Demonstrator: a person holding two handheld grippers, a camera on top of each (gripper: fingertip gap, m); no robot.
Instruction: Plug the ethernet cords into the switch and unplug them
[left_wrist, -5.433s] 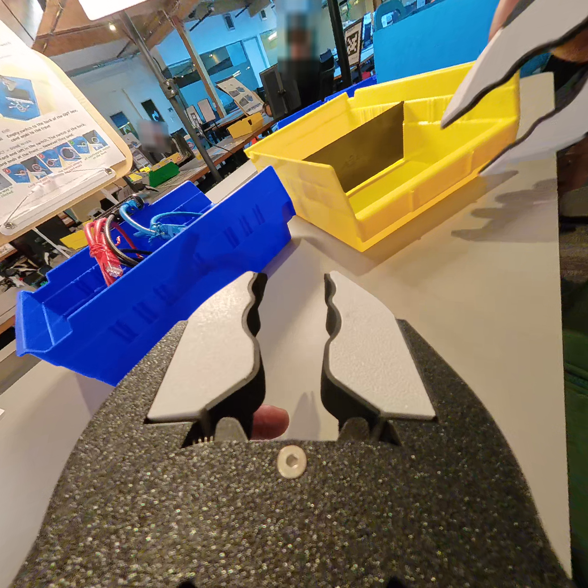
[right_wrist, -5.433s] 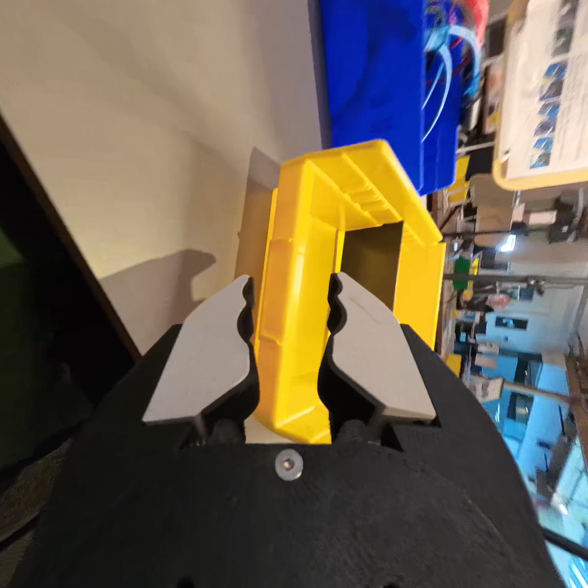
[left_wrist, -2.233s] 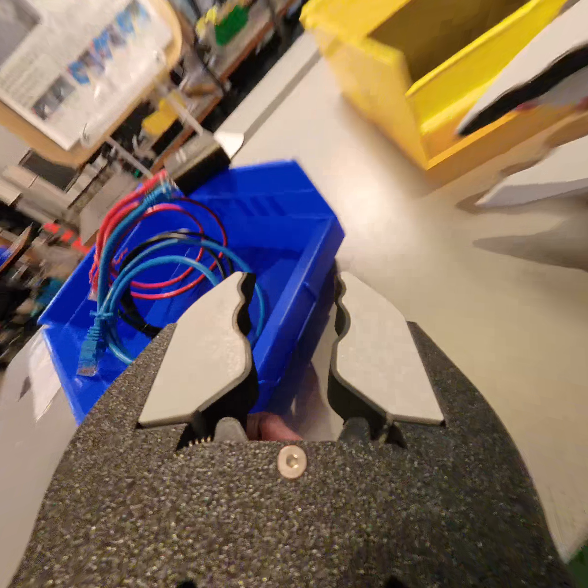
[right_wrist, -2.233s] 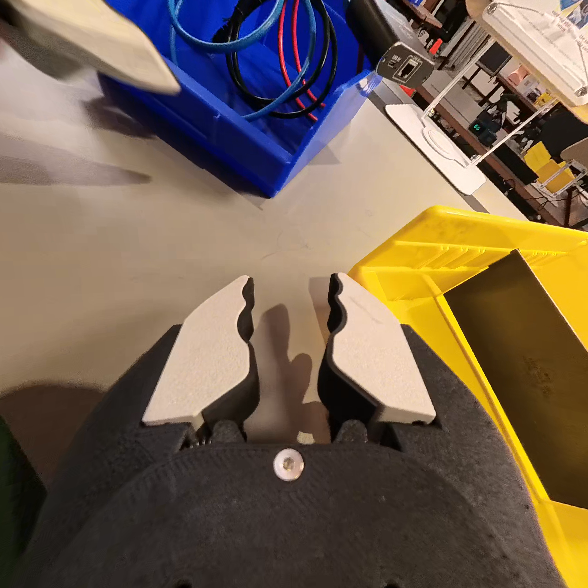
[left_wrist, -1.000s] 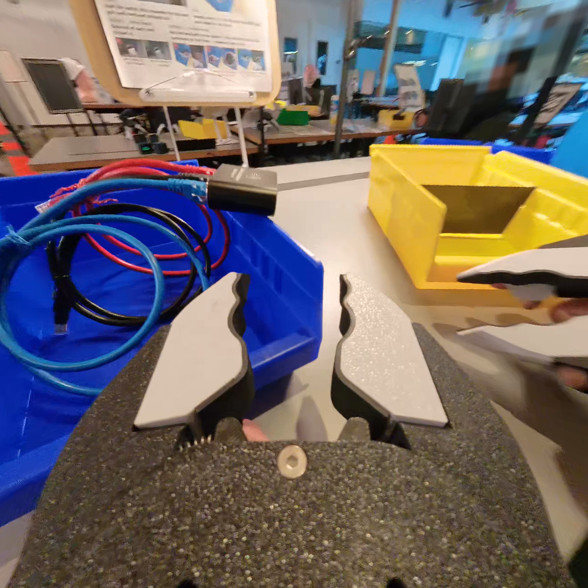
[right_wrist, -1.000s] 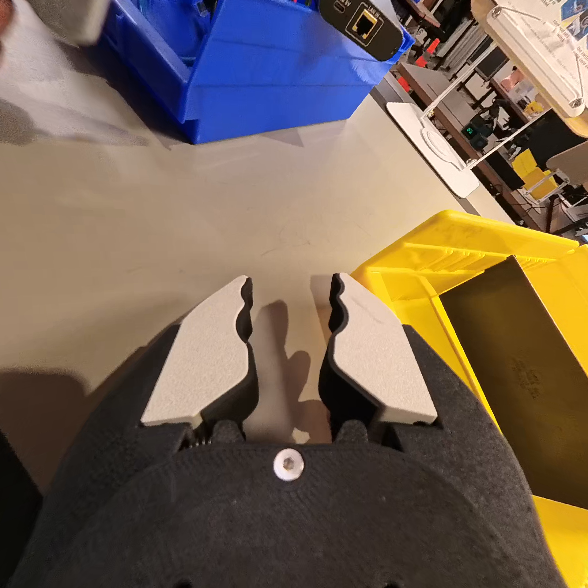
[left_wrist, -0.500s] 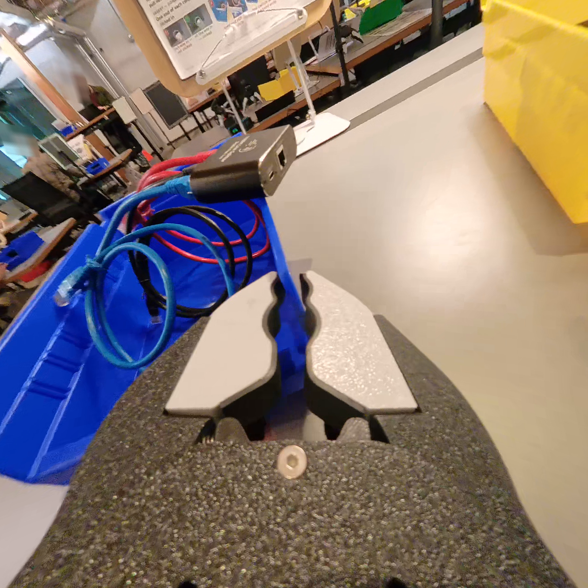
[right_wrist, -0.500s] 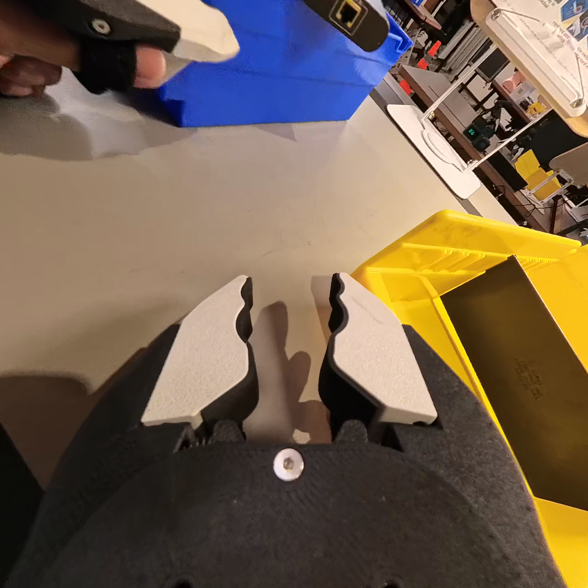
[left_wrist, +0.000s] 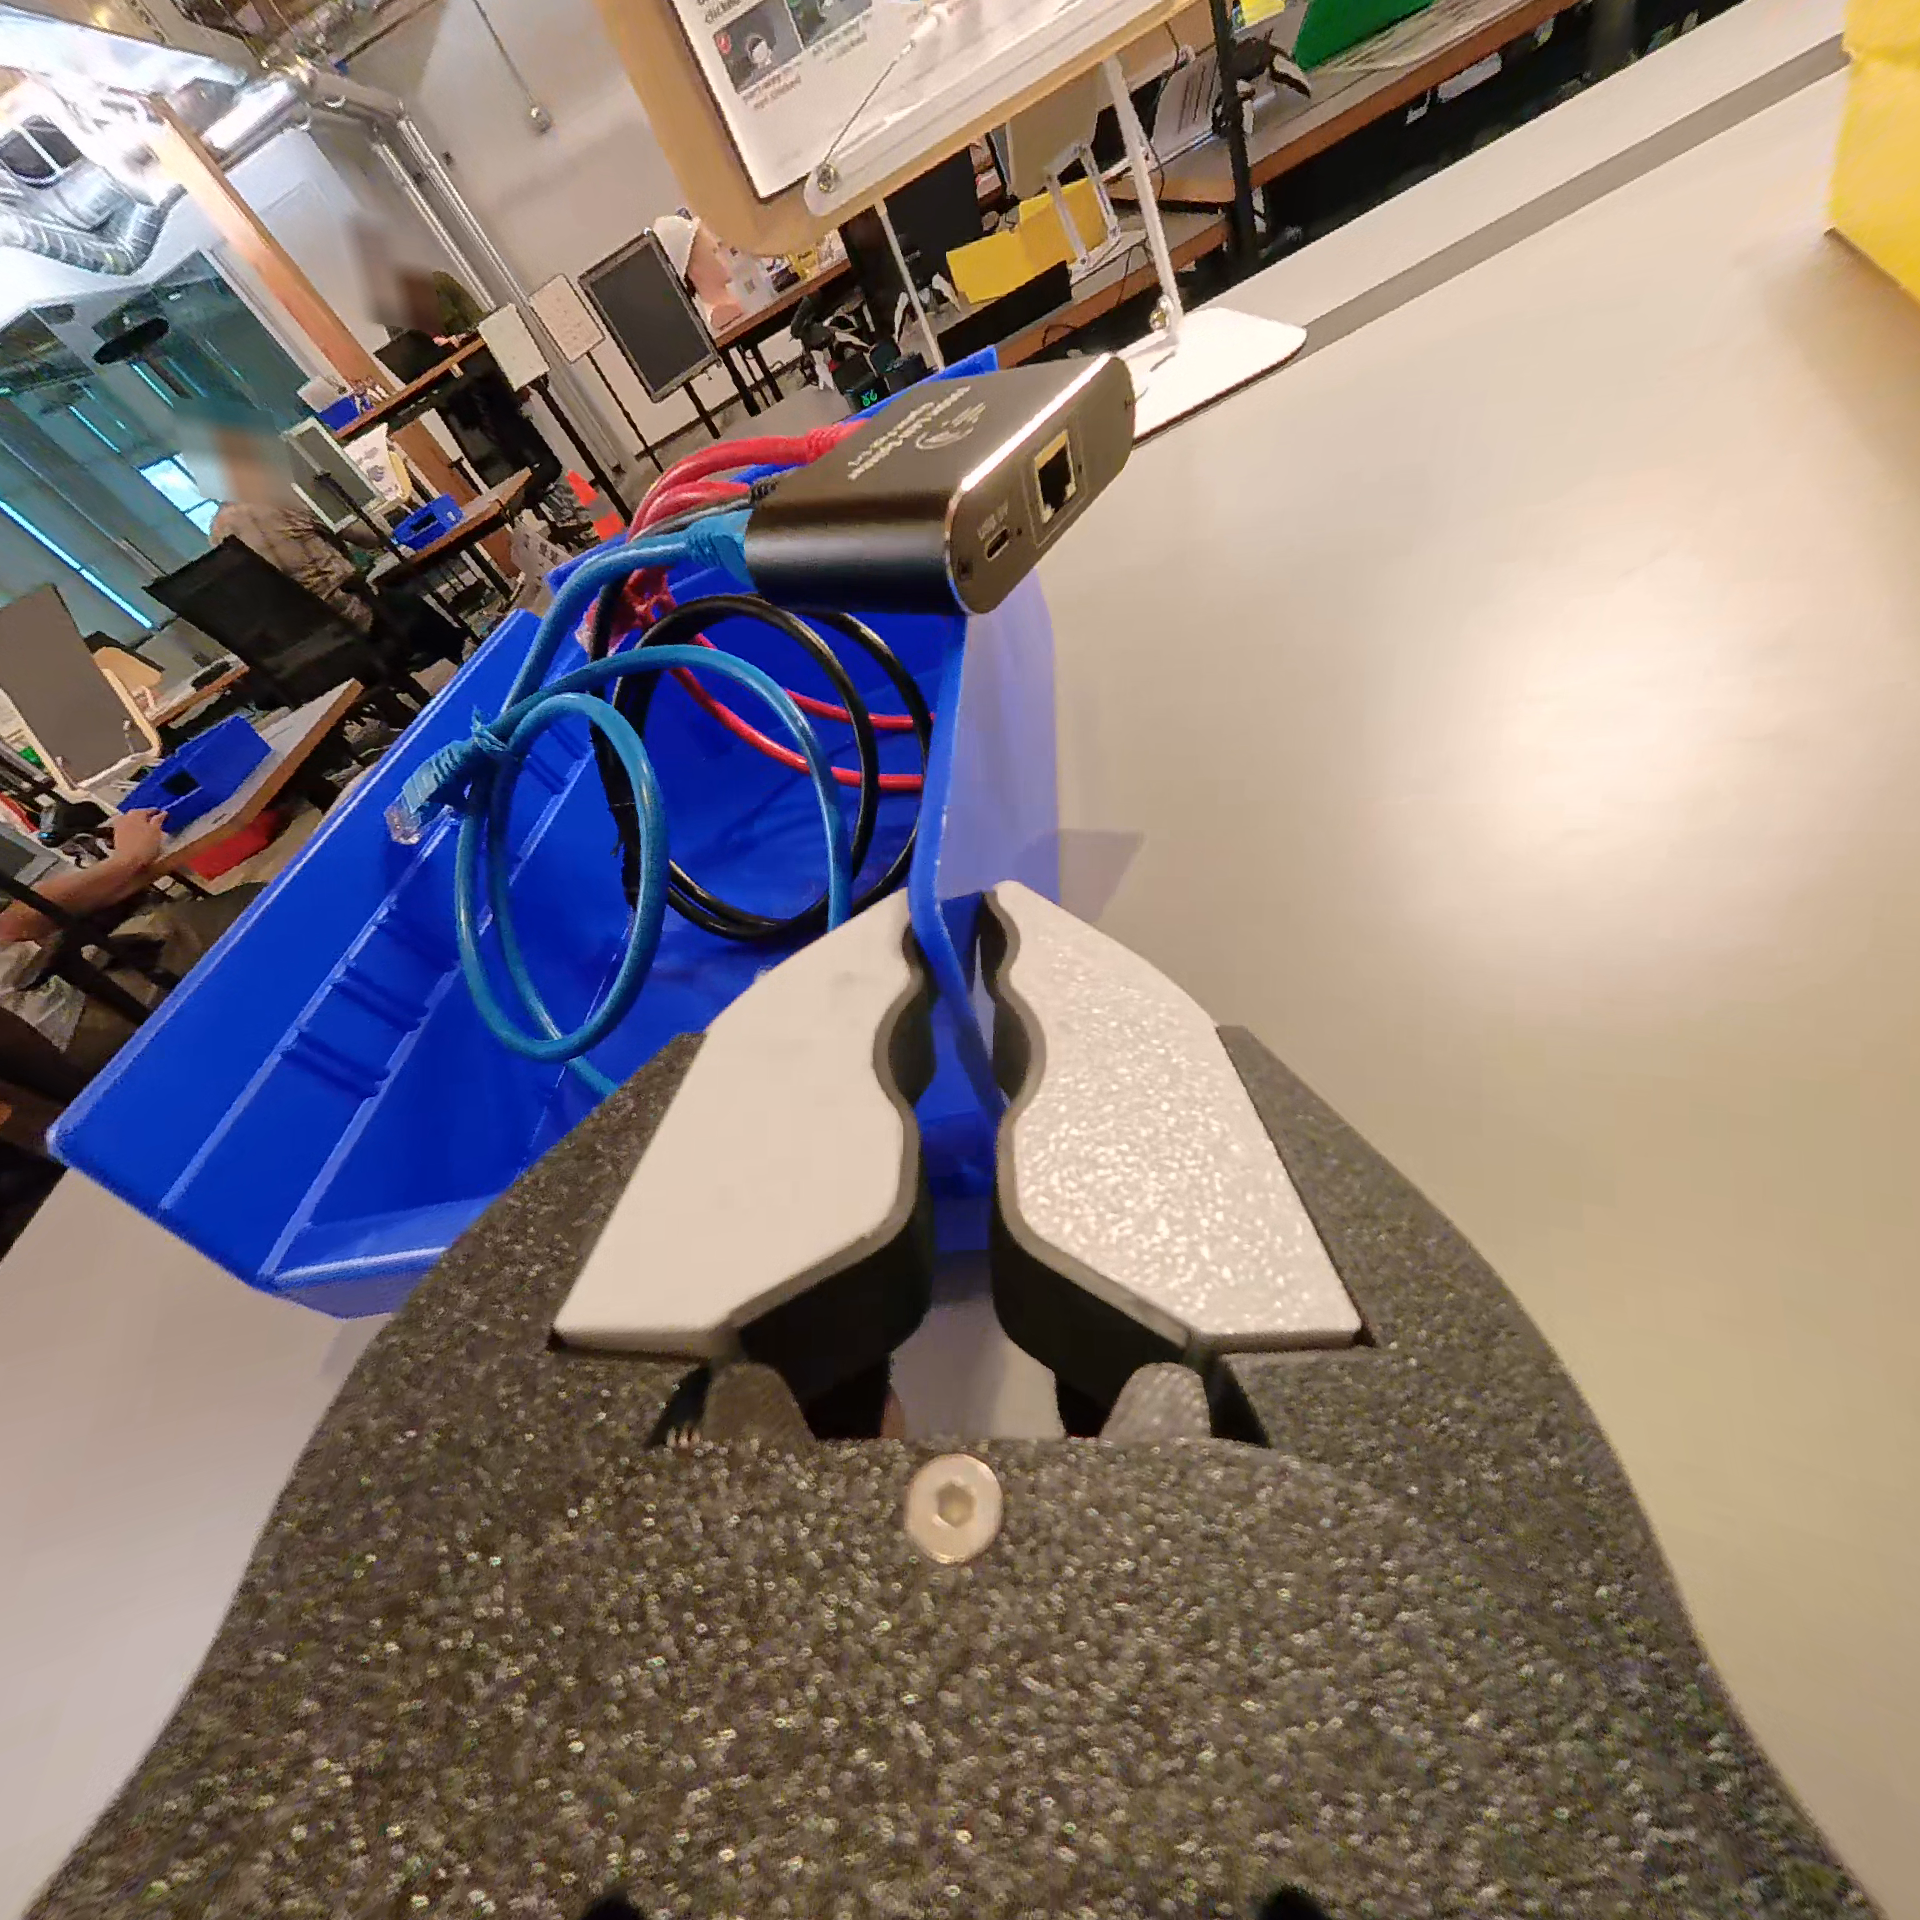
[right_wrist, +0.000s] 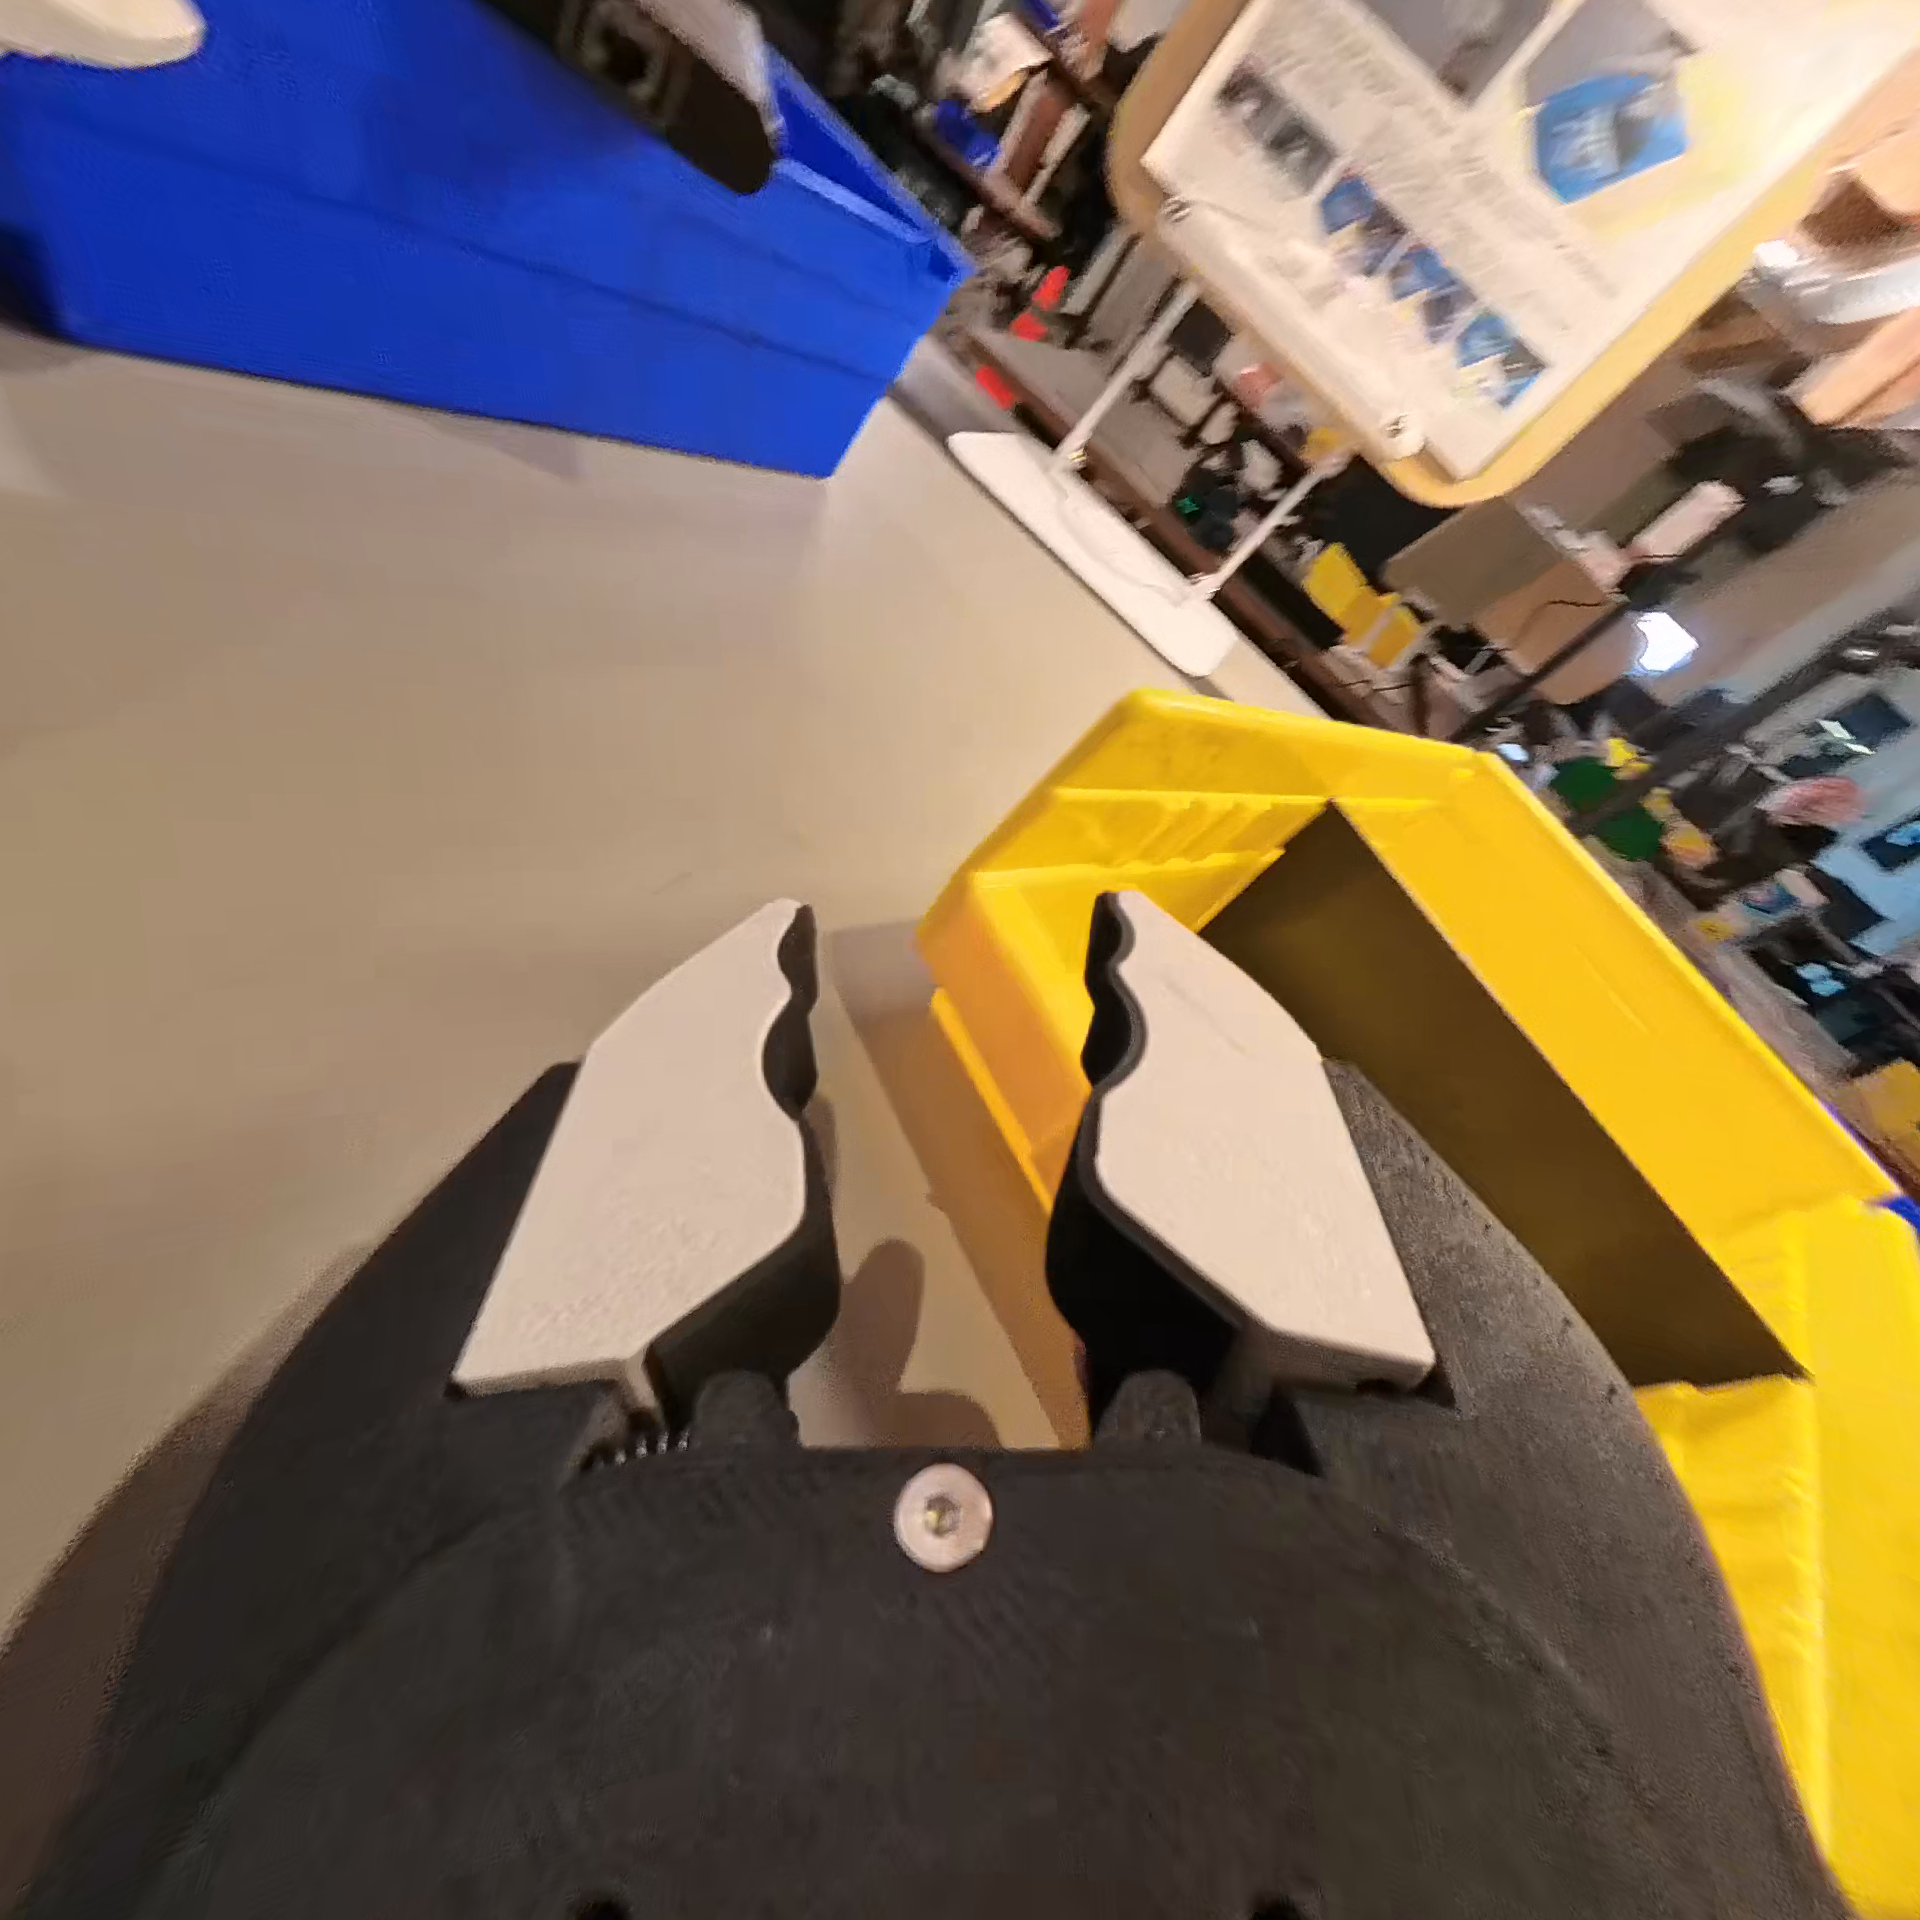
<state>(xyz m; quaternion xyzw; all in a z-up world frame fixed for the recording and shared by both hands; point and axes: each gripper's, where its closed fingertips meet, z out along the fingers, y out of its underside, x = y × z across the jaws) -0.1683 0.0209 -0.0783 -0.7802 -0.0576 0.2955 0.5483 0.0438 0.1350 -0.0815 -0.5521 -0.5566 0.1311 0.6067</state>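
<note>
A black switch (left_wrist: 914, 488) rests on the far corner rim of a blue bin (left_wrist: 343, 1122), with an empty port facing me. Red (left_wrist: 790, 748), black (left_wrist: 727, 904) and blue cords (left_wrist: 561, 883) run from its far side and coil in the bin. One blue plug (left_wrist: 416, 800) hangs loose. My left gripper (left_wrist: 948, 904) is shut on the bin's near wall. My right gripper (right_wrist: 951, 935) is open and empty, low over the table beside the yellow bin (right_wrist: 1455, 831). The switch (right_wrist: 665, 94) and blue bin (right_wrist: 416, 260) show blurred at the top left of the right wrist view.
The yellow bin holds a dark divider plate (right_wrist: 1507, 1091); its corner also shows in the left wrist view (left_wrist: 1881, 135). A sign board stands on a white base (left_wrist: 1216, 353) at the table's far edge. The grey table (left_wrist: 1455, 831) lies between the bins. The tips of one gripper are about 25 centimetres away from the tips of the other.
My left gripper moved to the blue bin's wall and closed on it. My right gripper stayed open and swung toward the yellow bin.
</note>
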